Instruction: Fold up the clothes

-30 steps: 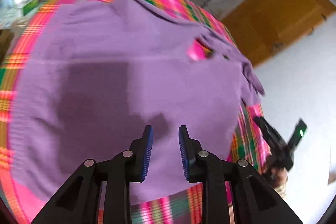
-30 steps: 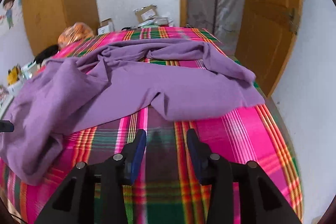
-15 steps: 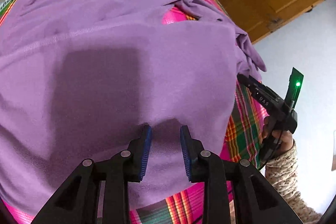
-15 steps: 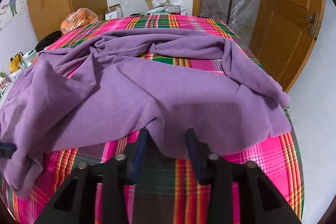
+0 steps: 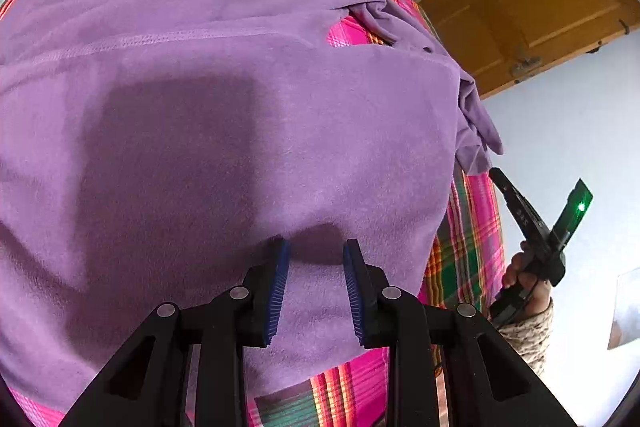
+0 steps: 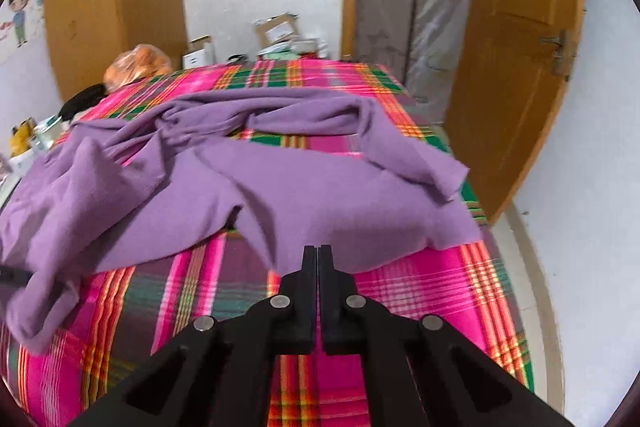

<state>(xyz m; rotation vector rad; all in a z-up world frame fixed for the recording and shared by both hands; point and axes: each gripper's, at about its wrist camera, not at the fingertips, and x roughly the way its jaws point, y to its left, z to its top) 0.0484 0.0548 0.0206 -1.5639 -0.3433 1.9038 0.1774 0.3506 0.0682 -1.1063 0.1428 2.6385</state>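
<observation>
A purple fleece garment [image 5: 248, 99] lies spread and rumpled over a bed with a pink, green and orange plaid cover [image 5: 468, 247]. My left gripper [image 5: 314, 251] is open just above the garment's near part, blue pads apart, nothing pinched. In the right wrist view the garment [image 6: 304, 195] is bunched, with a sleeve curling at the back. The jaws of my right gripper [image 6: 318, 249] are closing, almost together, on the garment's near hem. The left wrist view also shows that right gripper [image 5: 496, 173] at the garment's right corner, held by a hand in a knit sleeve [image 5: 528, 327].
A wooden door [image 6: 516, 75] stands open right of the bed, beside white wall. Boxes [image 6: 280, 31] and an orange bag [image 6: 136, 61] sit past the bed's far end. Small items [image 6: 36, 135] crowd the left side. Bare plaid cover [image 6: 420, 303] runs along the near edge.
My right gripper went forward to the garment's hem and its jaws came together there. The left gripper sank closer to the cloth, its jaws still apart.
</observation>
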